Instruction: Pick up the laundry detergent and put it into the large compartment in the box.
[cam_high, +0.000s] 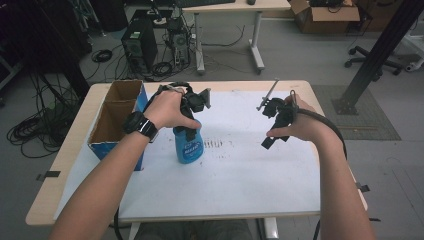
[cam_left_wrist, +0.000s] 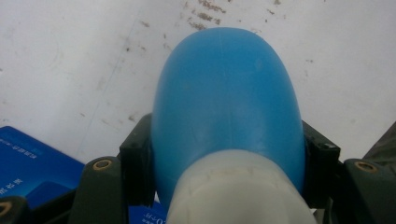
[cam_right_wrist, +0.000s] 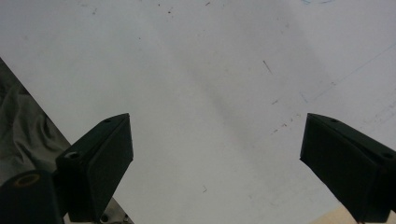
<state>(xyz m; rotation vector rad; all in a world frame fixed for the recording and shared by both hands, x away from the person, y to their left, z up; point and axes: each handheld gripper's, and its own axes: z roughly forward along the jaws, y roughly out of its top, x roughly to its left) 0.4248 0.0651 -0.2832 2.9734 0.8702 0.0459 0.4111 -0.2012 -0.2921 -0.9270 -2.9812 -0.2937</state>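
Note:
A blue spray bottle (cam_high: 189, 145) stands upright on the white sheet, left of the table's middle. My left gripper (cam_high: 191, 131) comes down on it from above and is shut on the bottle's upper body. In the left gripper view the blue bottle (cam_left_wrist: 226, 107) and its white collar sit between both black pads (cam_left_wrist: 136, 158), which press on its sides. My right gripper (cam_high: 267, 143) hovers over the right part of the sheet; its jaws stand wide apart with nothing between them, above bare white surface (cam_right_wrist: 215, 93).
An open blue-sided cardboard box (cam_high: 116, 117) stands at the table's left edge, close beside the bottle. Dark smudges (cam_high: 215, 144) mark the sheet right of the bottle. Computer towers, cables and a second desk lie on the floor beyond the table.

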